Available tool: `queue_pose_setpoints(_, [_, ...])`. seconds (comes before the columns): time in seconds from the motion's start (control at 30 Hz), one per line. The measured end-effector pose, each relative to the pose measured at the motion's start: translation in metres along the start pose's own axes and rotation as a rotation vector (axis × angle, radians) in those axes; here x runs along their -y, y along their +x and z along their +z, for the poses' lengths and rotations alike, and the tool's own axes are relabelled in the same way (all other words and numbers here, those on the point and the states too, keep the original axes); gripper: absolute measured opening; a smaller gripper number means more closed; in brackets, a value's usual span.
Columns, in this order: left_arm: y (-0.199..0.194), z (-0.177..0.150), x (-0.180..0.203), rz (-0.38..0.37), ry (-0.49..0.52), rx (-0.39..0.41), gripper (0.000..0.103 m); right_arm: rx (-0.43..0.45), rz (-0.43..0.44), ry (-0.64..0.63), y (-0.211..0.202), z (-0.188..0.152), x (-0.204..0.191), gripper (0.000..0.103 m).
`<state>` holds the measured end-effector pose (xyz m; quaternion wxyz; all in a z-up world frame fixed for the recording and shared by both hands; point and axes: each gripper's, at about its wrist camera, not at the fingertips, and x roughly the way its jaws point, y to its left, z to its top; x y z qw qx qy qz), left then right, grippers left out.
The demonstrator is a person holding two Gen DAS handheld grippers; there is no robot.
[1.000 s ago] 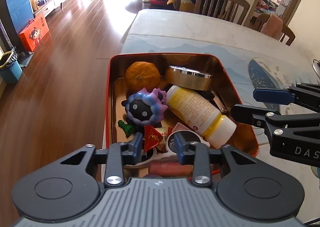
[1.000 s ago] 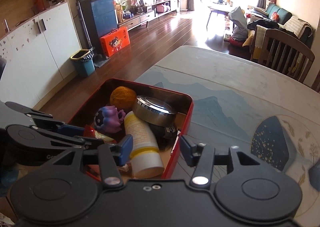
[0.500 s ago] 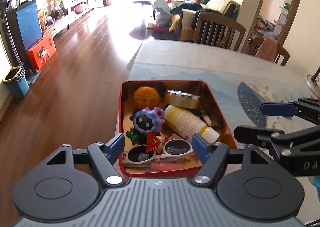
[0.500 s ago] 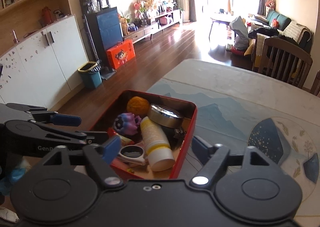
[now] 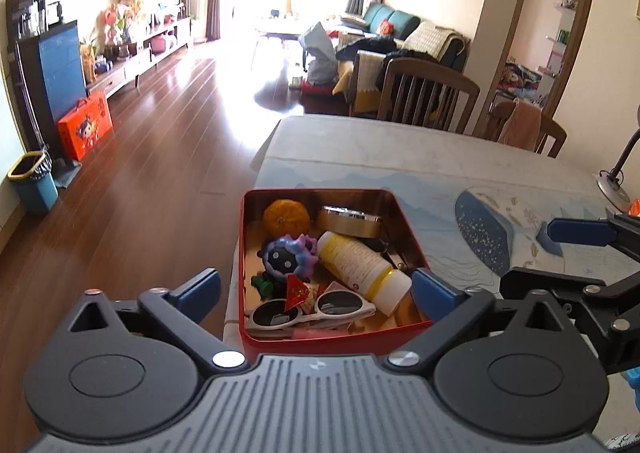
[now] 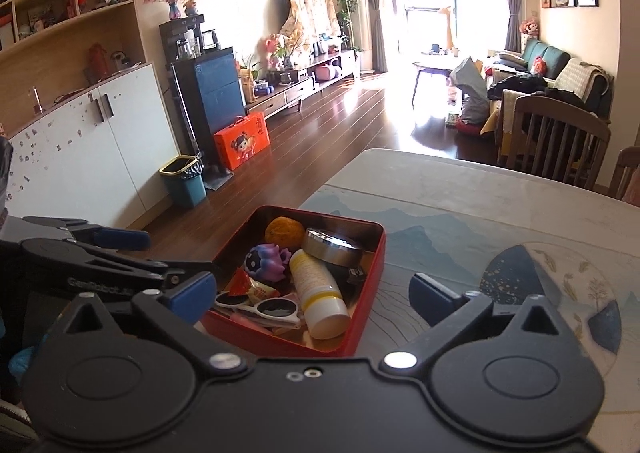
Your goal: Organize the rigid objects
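Tin (image 5: 244, 265): red painted metal outside, bare brassy metal inside, glossy. Round case (image 5: 348, 219): polished metal, mirror-like lid. Bottle (image 5: 362, 267): smooth plastic, paper label. Sunglasses (image 5: 308, 309): white plastic frame, dark shiny lenses. Toy (image 5: 286, 257), at 9 o'clock from bottle: soft matt rubber. Table (image 5: 400, 149): matt printed cloth. Floor (image 5: 140, 189): glossy wood.

Looking forward and down from just behind the open left gripper (image 5: 316, 287) and right gripper (image 6: 310, 287), both raised near the desk (image 5: 420, 149) edge, sharing the red tin (image 5: 242, 253) from either side, with the living room beyond.
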<state>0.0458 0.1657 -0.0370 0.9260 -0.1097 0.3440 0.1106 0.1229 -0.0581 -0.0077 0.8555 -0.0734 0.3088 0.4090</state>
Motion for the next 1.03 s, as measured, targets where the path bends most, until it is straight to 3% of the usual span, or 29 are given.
queue_pose_setpoints(1.03, [-0.017, -0.010, 0.020, -0.008, 0.032, -0.002, 0.103, 0.033, -0.065, 0.069, -0.018, -0.021, 0.019, 0.103])
